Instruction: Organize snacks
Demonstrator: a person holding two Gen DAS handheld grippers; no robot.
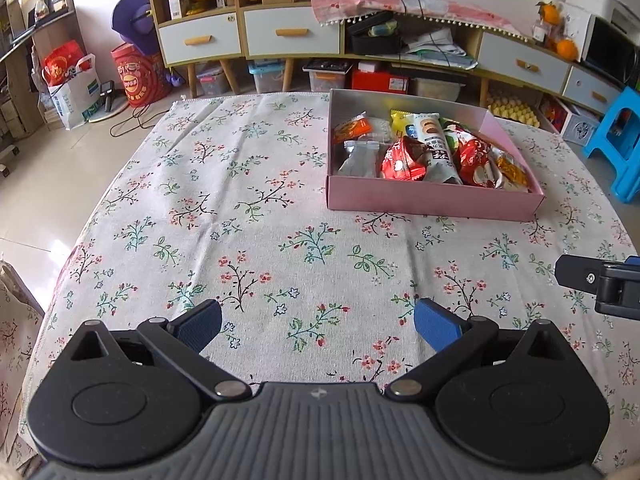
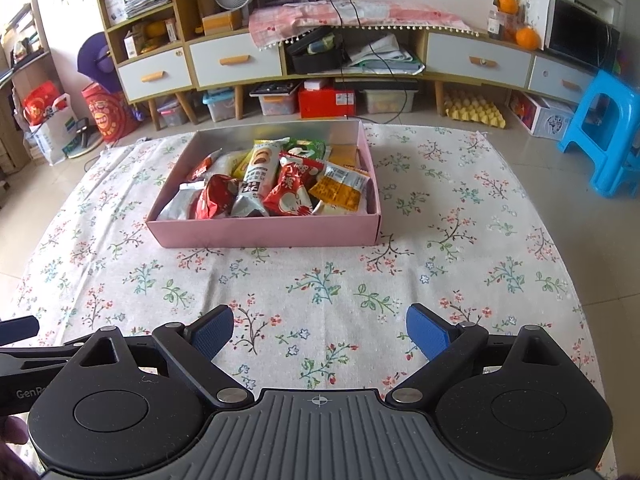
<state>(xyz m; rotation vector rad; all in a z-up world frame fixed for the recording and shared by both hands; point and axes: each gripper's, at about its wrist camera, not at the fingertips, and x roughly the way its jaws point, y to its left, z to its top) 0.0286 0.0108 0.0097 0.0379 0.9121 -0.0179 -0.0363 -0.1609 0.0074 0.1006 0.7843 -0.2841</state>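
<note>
We see the desk (image 2: 460, 240) under a floral tablecloth (image 1: 240, 208), and on it the pink box (image 2: 264, 232), our landmark, sitting toward the far side. Behind the box, across the floor, runs a long low cabinet (image 2: 476, 56) with pale drawers, and a blue stool (image 2: 600, 128) stands to the box's right. Inside the box lie all the snacks (image 2: 280, 176) we can see, heaped together and overlapping: a long beige biscuit pack (image 2: 260, 168), red packets (image 2: 288, 196), a silver packet (image 1: 356, 160) and a yellow cracker packet (image 2: 340, 188). On the near side of the box, well apart from it, our left tool (image 1: 318, 322) hovers over bare cloth with its blue fingers spread wide and nothing between them. Our right tool (image 2: 318, 330) hangs likewise, spread wide and empty.
</note>
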